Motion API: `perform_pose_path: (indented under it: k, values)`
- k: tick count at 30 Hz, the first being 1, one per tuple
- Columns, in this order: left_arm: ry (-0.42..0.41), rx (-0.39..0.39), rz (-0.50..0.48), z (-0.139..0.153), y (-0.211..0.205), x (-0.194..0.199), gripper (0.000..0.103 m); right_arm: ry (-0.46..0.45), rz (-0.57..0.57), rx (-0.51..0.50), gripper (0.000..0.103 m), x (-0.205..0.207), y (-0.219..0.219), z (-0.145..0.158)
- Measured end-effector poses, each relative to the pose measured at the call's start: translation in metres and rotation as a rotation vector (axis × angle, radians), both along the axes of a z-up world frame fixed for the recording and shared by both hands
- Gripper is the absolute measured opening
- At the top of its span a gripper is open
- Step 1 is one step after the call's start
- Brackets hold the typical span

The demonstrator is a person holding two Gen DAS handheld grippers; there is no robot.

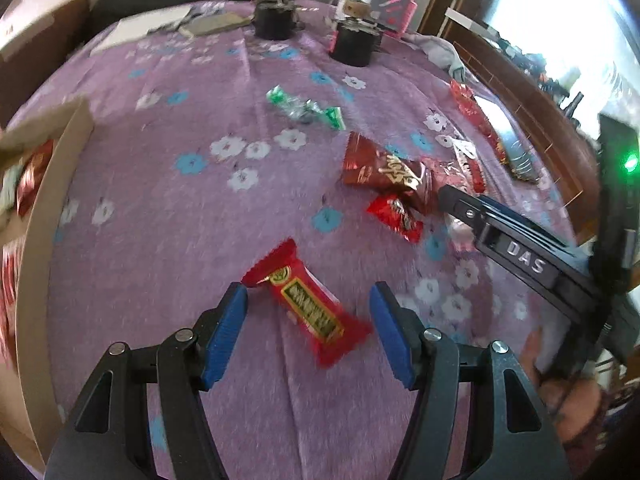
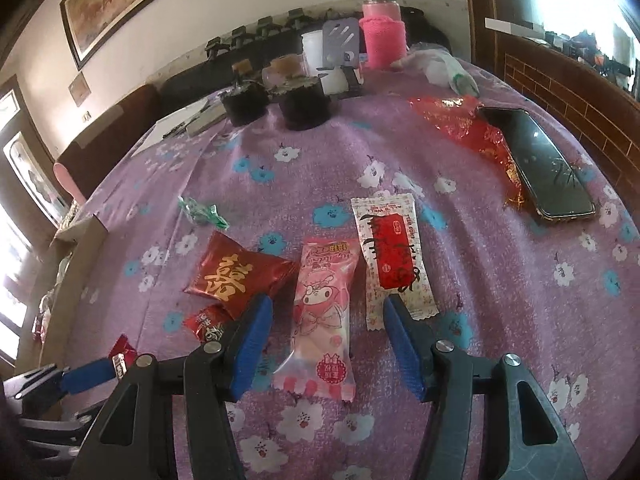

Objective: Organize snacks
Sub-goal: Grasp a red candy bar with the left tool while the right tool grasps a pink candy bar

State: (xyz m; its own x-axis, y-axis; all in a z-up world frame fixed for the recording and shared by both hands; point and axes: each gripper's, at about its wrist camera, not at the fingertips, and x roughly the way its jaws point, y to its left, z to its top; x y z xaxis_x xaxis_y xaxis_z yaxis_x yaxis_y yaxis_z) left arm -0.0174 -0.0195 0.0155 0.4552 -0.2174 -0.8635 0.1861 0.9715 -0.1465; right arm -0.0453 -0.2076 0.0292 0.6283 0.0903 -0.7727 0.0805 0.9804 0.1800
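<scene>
My left gripper (image 1: 308,294) is open, its blue pads on either side of a red snack bar with a green-gold label (image 1: 308,306) lying on the purple floral cloth. My right gripper (image 2: 326,308) is open around a pink cartoon-print packet (image 2: 322,312). A white-and-red packet (image 2: 394,256) lies just right of it and a dark red packet with gold characters (image 2: 236,274) just left, also in the left wrist view (image 1: 384,170). A small red candy (image 1: 394,216) and a green-wrapped candy (image 1: 304,106) lie further out. The right gripper shows in the left wrist view (image 1: 516,248).
A cardboard box (image 1: 44,216) holding snacks stands at the left edge. Two black jars (image 1: 354,40) and a pink bottle (image 2: 382,28) stand at the back. A phone (image 2: 548,160) lies on a red wrapper (image 2: 464,124) at the right.
</scene>
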Motion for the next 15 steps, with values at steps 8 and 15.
perform_pose_path:
  k: [8, 15]
  values:
    - [-0.053, 0.065, -0.067, -0.002, -0.009, -0.001, 0.018, -0.008, -0.005, -0.006, 0.026, -0.002, -0.003, 0.0]
    - [-0.083, -0.072, -0.046, 0.02, 0.014, -0.014, 0.017, -0.1, -0.025, 0.069, 0.025, -0.016, -0.017, 0.015]
